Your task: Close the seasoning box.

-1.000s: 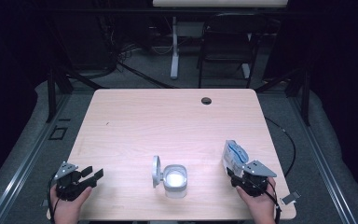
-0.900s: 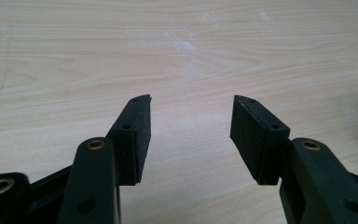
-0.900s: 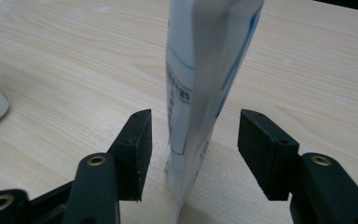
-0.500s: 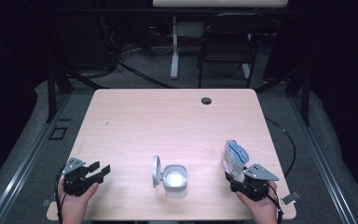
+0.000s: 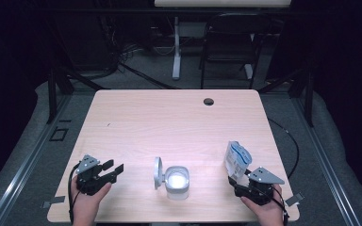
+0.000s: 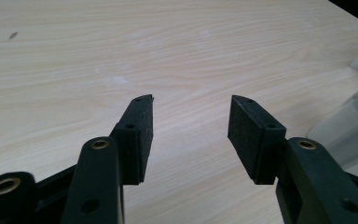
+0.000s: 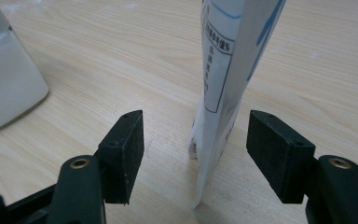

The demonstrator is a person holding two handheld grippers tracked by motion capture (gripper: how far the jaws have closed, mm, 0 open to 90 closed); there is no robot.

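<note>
Just now the right gripper [image 5: 242,184] jaws have been opening around the pouch [image 5: 236,159]; in the right gripper view the pouch [image 7: 228,79] is seen standing upright between the pads [image 7: 123,149], which are well apart and not pressing on it, so it is judged released and free-standing near the table's [image 5: 179,117] front right edge. Compared with a second ago, the pouch has stayed in about the same spot. The left gripper [image 5: 113,170] has been shifted toward the middle, closer to the white container [image 5: 176,181] with its lid [image 5: 157,172] flipped open; its jaws have just been closing slightly but are seen apart, with bare wood between them in the left gripper view [image 6: 191,126]. The container's edge [image 6: 354,121] is glimpsed at that view's right. Likely next: the container is steadied by the left, the pouch regripped.
</note>
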